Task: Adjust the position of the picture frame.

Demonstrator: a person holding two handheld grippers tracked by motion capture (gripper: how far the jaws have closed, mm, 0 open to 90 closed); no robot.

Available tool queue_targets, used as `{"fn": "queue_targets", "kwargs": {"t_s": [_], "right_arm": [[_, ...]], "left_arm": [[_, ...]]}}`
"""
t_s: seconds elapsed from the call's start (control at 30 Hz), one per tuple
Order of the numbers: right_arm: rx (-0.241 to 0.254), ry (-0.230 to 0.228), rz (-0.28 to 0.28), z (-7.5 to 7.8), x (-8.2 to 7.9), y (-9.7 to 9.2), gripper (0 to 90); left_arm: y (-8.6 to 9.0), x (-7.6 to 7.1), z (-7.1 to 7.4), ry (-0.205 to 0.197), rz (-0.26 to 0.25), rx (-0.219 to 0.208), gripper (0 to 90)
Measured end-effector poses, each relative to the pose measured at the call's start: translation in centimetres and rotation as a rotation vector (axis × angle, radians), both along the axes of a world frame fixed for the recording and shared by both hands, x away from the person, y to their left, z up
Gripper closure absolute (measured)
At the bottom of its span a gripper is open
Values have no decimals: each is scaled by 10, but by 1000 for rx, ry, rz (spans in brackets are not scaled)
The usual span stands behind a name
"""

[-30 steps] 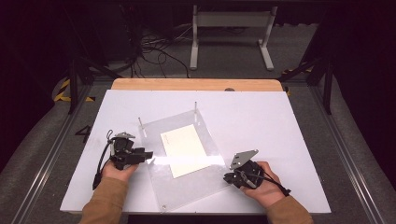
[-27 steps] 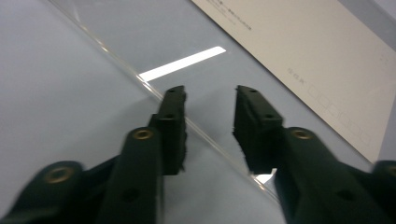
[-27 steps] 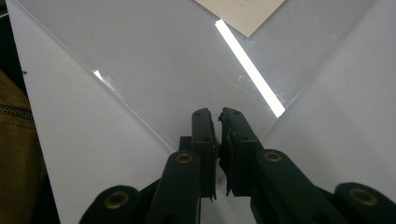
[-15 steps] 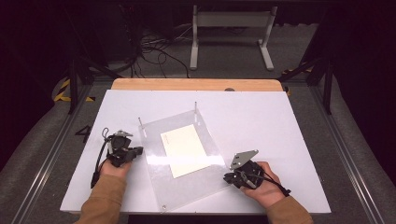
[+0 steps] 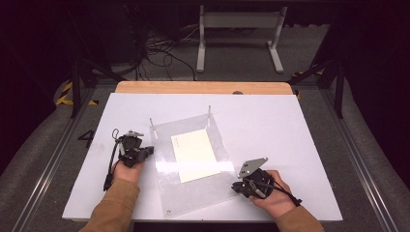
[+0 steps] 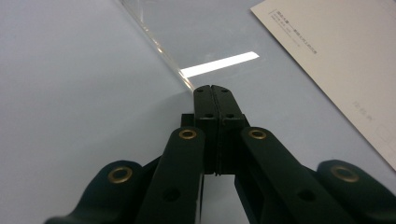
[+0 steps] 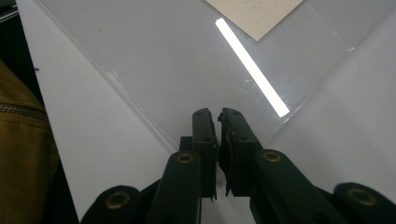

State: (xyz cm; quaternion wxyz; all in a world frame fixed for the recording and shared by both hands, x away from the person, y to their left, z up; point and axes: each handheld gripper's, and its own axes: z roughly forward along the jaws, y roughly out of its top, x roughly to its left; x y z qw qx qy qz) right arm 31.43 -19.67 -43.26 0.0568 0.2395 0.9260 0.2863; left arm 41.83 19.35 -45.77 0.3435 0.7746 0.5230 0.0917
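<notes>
A clear plastic sheet (image 5: 193, 193) lies flat on the white table (image 5: 280, 125) with a cream sheet of paper (image 5: 193, 153) at its middle. My left gripper (image 5: 150, 151) points at the sheet's left edge, and in the left gripper view (image 6: 211, 88) its jaws are pressed together with nothing between them, tips right at that edge (image 6: 159, 46). My right gripper (image 5: 235, 186) sits at the sheet's near right corner; in the right gripper view (image 7: 218, 112) its jaws stand almost together over the corner of the sheet (image 7: 163, 60).
Two thin metal pins (image 5: 209, 110) stand at the sheet's far corners. A wooden strip (image 5: 203, 87) runs along the table's far edge. A brown sleeve (image 7: 18, 140) lies close to the right gripper, near the front edge.
My left gripper has shifted slightly along the sheet's left edge, a little farther up the table. The right gripper and the sheet have stayed still.
</notes>
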Motion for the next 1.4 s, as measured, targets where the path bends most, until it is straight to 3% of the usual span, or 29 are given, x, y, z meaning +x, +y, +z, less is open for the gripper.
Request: {"fn": "queue_targets", "kwargs": {"t_s": [0.03, 0.07, 0.1, 0.13, 0.17, 0.27, 0.3, 0.33, 0.43, 0.6, 0.8, 0.83, 0.87, 0.93, 1.0, 1.07, 1.1, 1.13, 1.23, 1.3, 1.4], "right_arm": [[15, 13, 7, -1, -1, 1, 893], [97, 118, 47, -6, -3, 4, 894], [125, 140, 61, -8, -6, 8, 894], [107, 112, 74, -7, -13, 14, 892], [29, 78, 102, -2, -21, 21, 870], [46, 41, 104, 1, -24, 19, 865], [80, -7, 63, 7, -22, 12, 852], [103, -23, 36, 9, -20, 7, 852], [130, -37, -9, 14, -16, -6, 844], [120, -43, -38, 14, -13, -18, 825], [120, -46, -40, 14, -12, -25, 817], [116, -46, -34, 14, -13, -26, 815], [114, -47, -32, 14, -13, -27, 812], [110, -51, -26, 14, -14, -28, 808], [111, -61, -25, 15, -17, -32, 797], [111, -65, -19, 15, -19, -35, 791], [100, -69, -15, 15, -21, -39, 784], [95, -67, -16, 15, -23, -40, 782], [84, -67, -21, 12, -28, -49, 776], [85, -63, -33, 12, -31, -54, 772], [89, -58, -35, 10, -32, -57, 765]], "left_arm": [[-4, 3, -1, 4, -5, -24, 900], [-6, 4, -1, 6, -2, -30, 900], [-11, 6, -1, -1, -6, -19, 900], [-13, 7, 0, -3, -12, -11, 900], [-18, 11, -1, -8, -17, -20, 900], [-23, 15, -2, -11, -22, -32, 899], [-26, 17, -1, -11, -24, -26, 900], [-30, 19, -1, -12, -28, -21, 899], [-47, 27, 1, -22, -43, 2, 899], [-70, 37, 3, -46, -75, 44, 899], [-74, 38, 3, -56, -114, 51, 891], [-70, 35, 6, -49, -119, 34, 788], [-64, 31, 9, -40, -145, -19, 746], [-61, 26, 12, -39, -160, -40, 704], [-56, 11, 17, -62, -203, -71, 687], [-53, -7, 22, -87, -274, -71, 664], [-51, -25, 26, -110, -336, -71, 659], [-51, -25, 26, -110, -336, -71, 657], [-49, -64, 38, -126, -468, -87, 639], [-48, -76, 39, -120, -504, -81, 637], [-48, -86, 36, -88, -537, -109, 624]]}}
